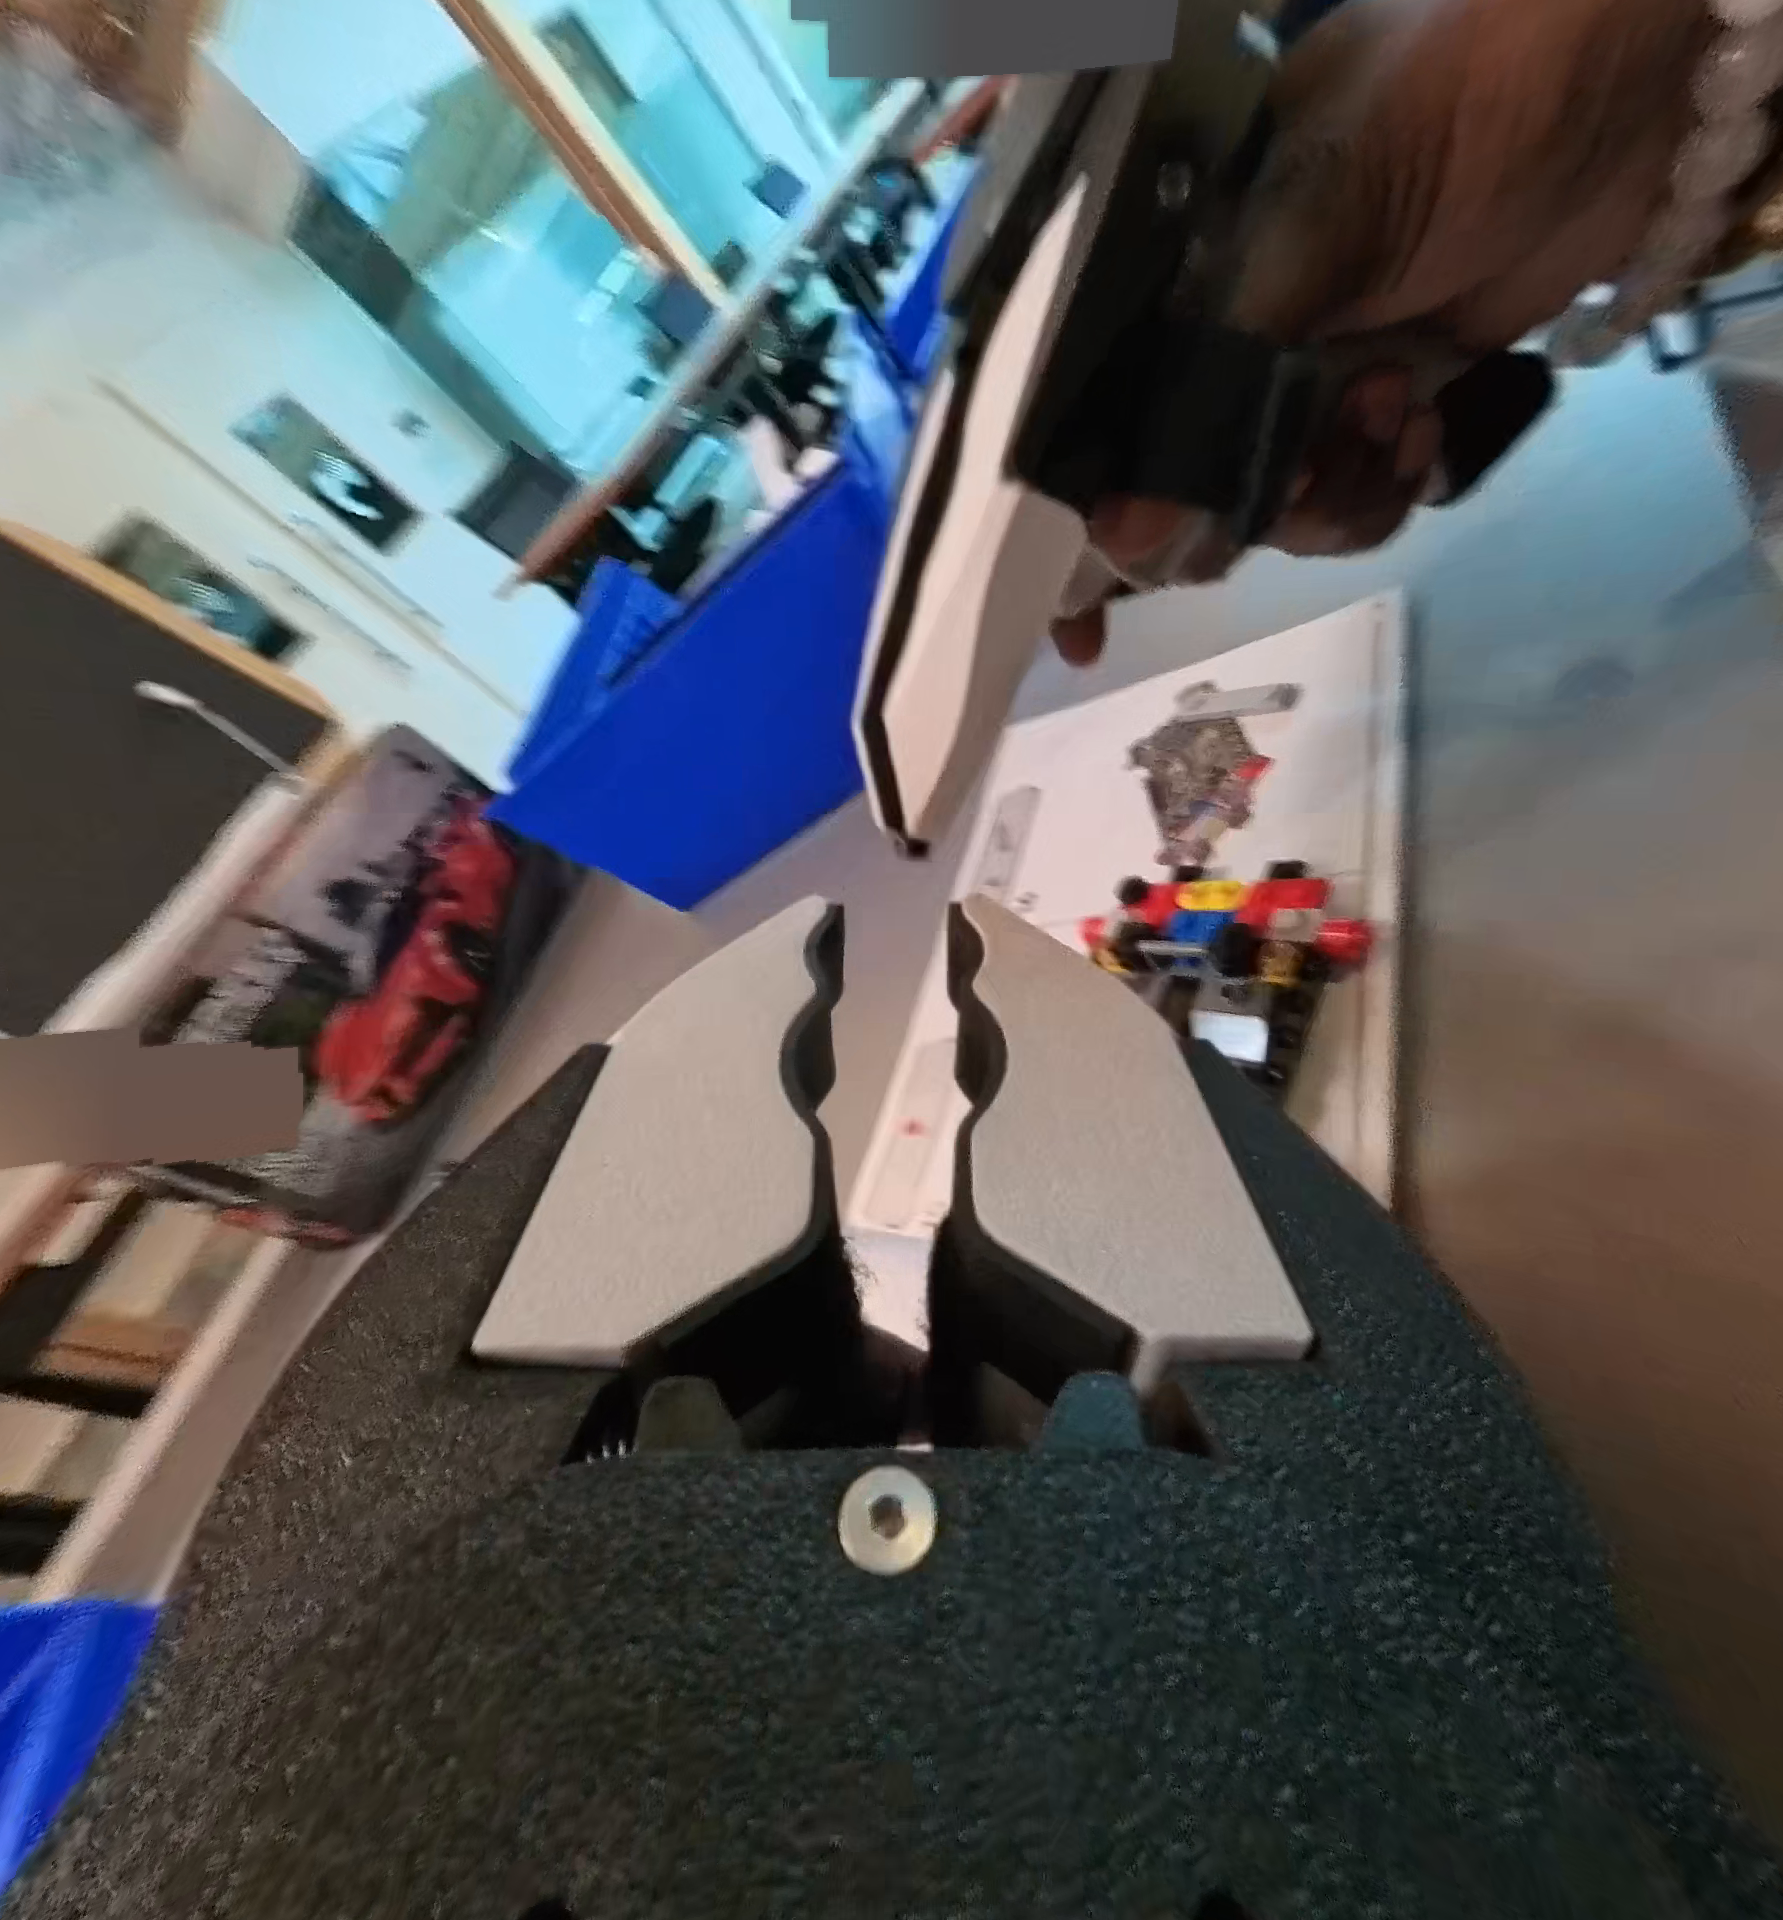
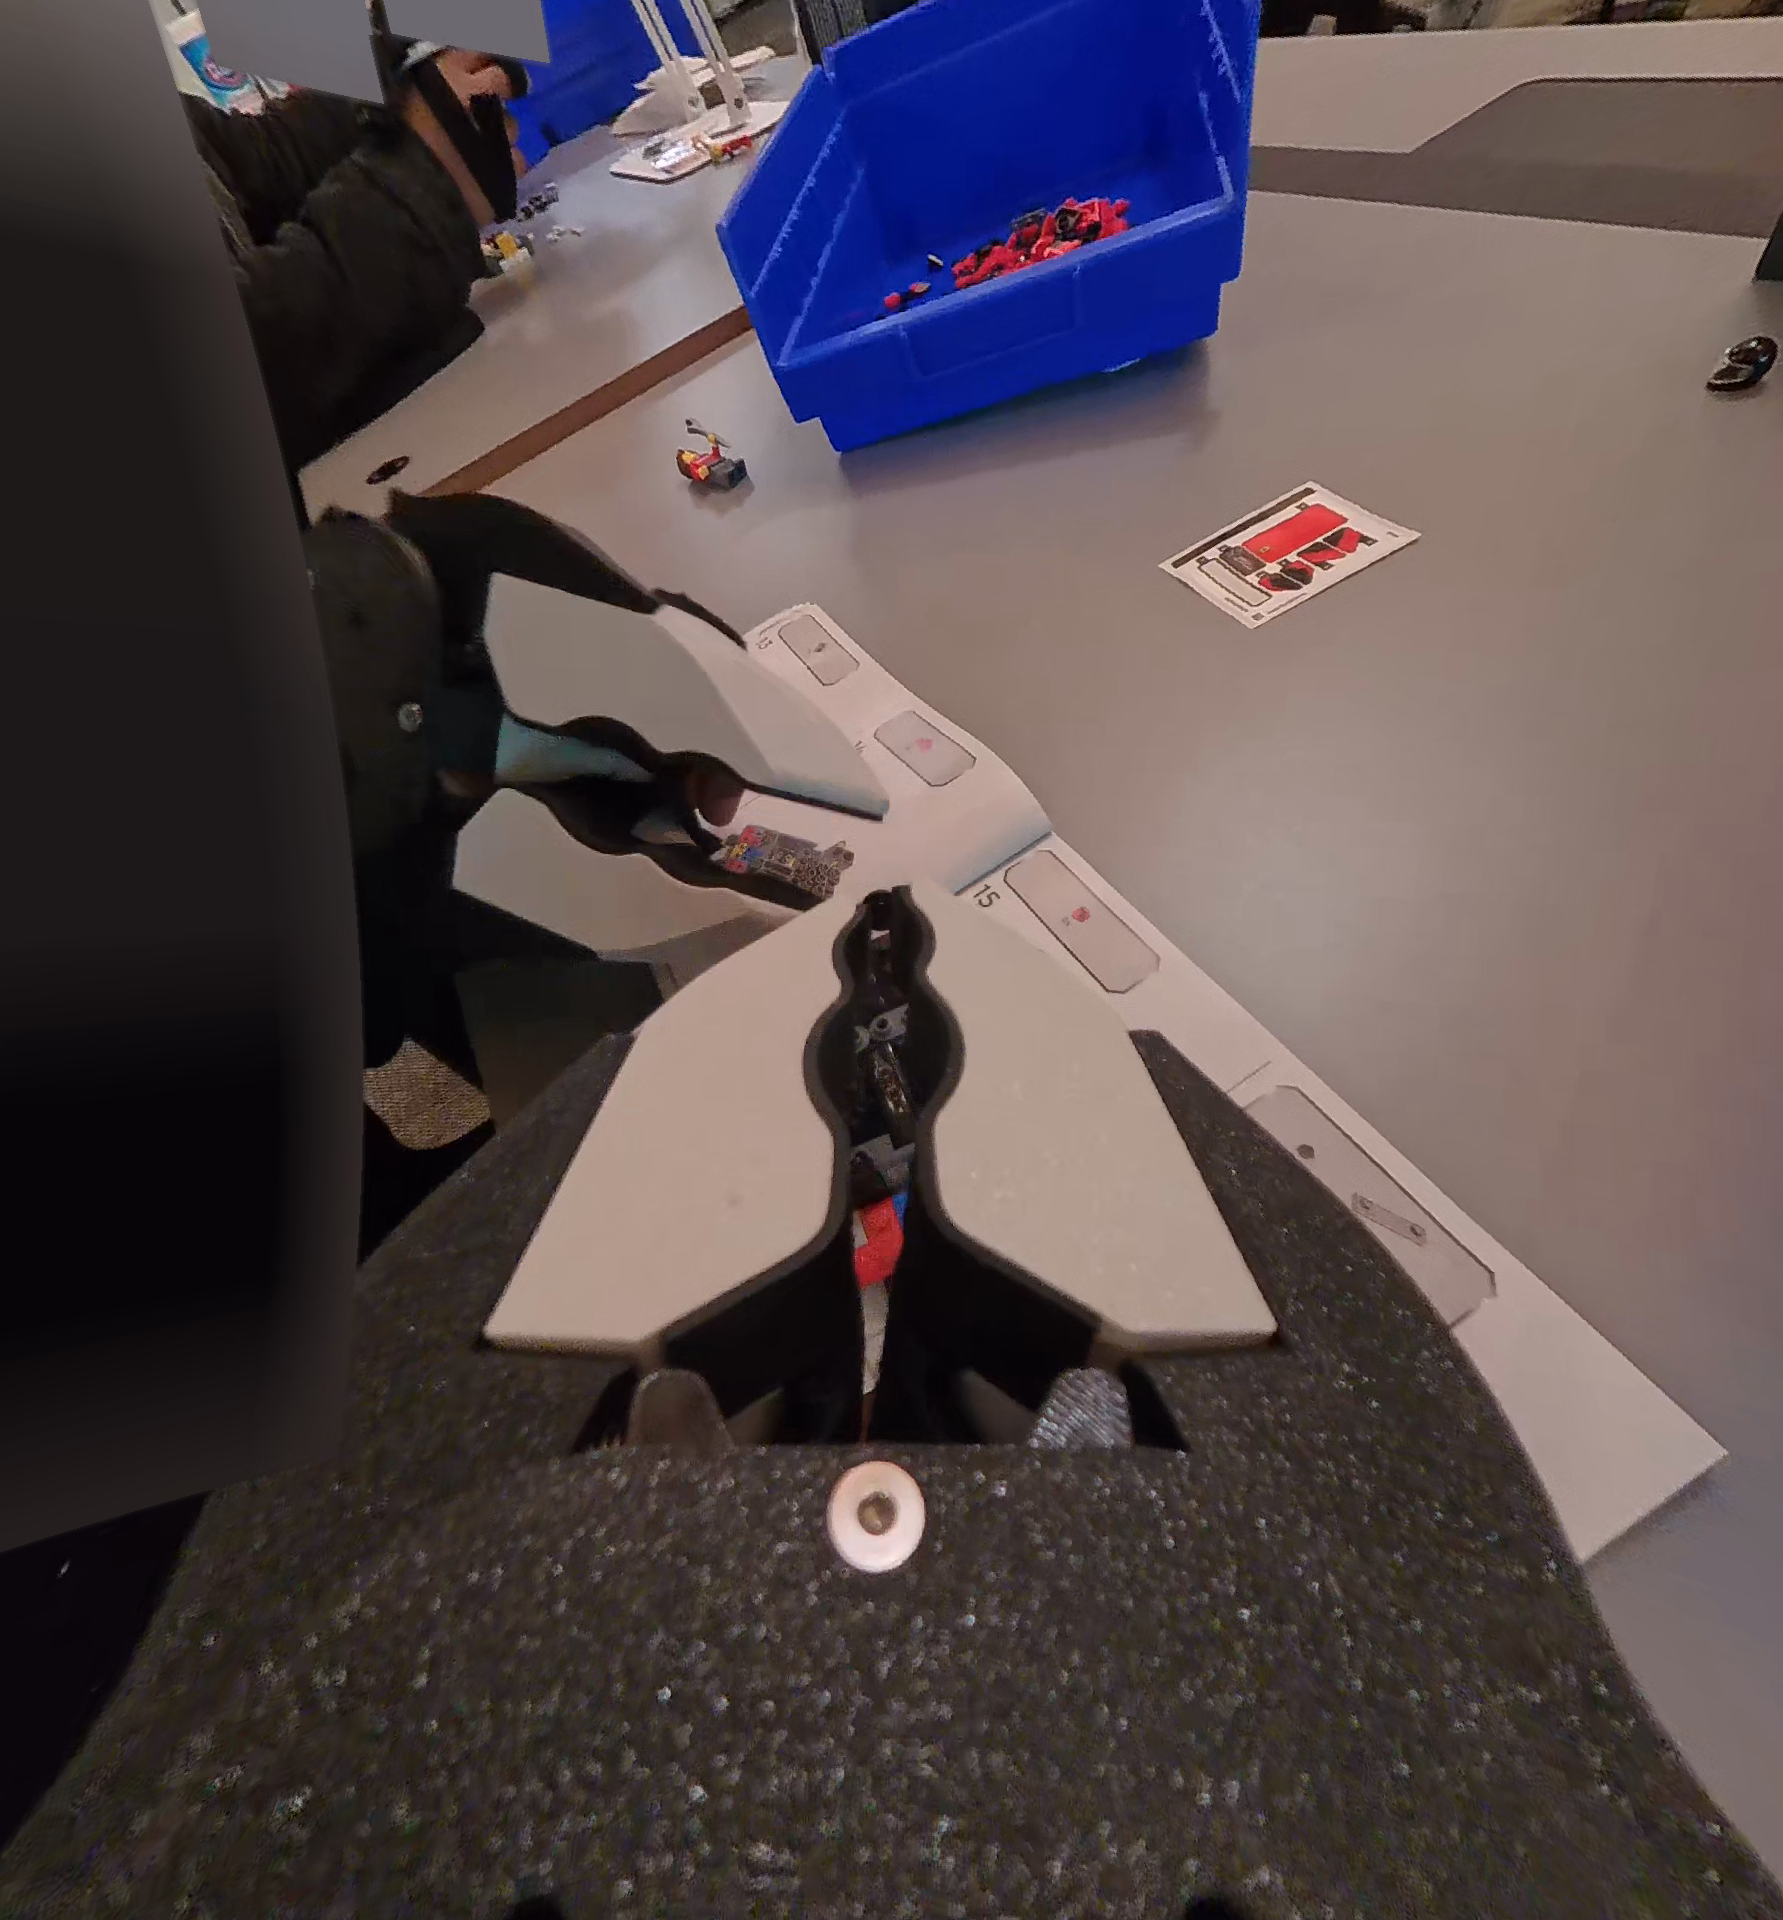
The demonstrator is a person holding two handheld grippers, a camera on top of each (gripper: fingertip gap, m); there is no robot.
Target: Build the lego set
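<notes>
Red-and-blue lego build [image 1: 1230, 930] blurred, left gripper [image 1: 892, 914] spread empty, right gripper [image 2: 892, 902] pressed together, bricks half-hidden behind its fingers.

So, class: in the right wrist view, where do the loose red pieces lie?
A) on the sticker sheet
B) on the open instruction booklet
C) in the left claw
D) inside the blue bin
D: a pile of red pieces sits on the floor of the blue bin at the far side of the grey table.

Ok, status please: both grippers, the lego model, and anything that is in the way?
Left gripper open, empty. Right gripper shut, above booklet. Lego model on booklet, not gripped. Nothing blocks it.
</notes>
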